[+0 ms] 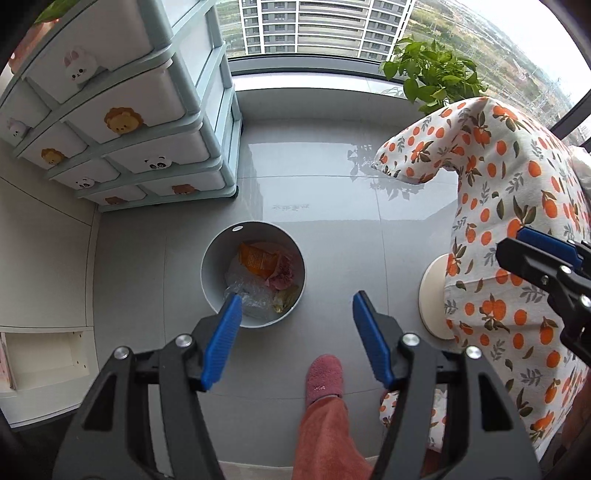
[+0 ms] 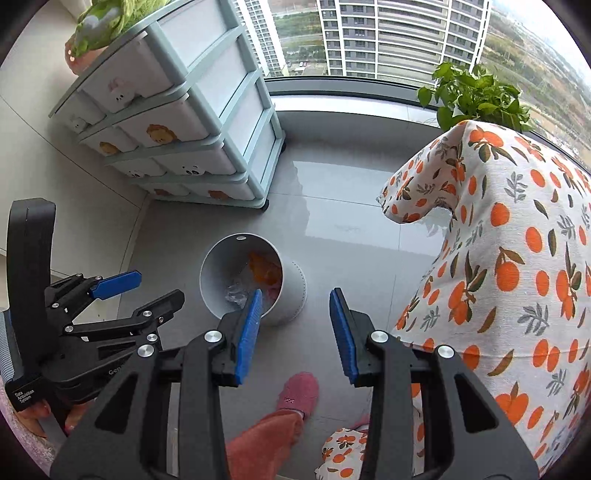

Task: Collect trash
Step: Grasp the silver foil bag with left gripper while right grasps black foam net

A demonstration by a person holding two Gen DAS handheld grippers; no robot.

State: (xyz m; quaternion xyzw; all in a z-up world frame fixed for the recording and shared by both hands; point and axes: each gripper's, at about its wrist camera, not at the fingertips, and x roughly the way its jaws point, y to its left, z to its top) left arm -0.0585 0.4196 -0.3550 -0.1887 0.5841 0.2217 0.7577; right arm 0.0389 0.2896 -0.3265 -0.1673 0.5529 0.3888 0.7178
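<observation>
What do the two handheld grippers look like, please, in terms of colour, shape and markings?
Both the left gripper and the right gripper have black angular frames with silver pivot bolts and ribbed blue finger pads. The left one carries a white "Data Acquisition System" label.

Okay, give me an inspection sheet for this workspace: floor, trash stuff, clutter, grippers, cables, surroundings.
Surface: grey tiled floor, glossy, no loose trash seen on it.
Job's things: round bin upright on the floor, holding an orange wrapper, clear plastic and other scraps.
Clutter: pink slipper on the person's foot near the bin.
Grippers: left gripper open, holding nothing; right gripper open, holding nothing. Both are above the floor near the bin.
Cables: nothing seen.
Surroundings: drawer unit with animal knobs left of the bin; table under an orange-print cloth on the right; plant by the window.
</observation>
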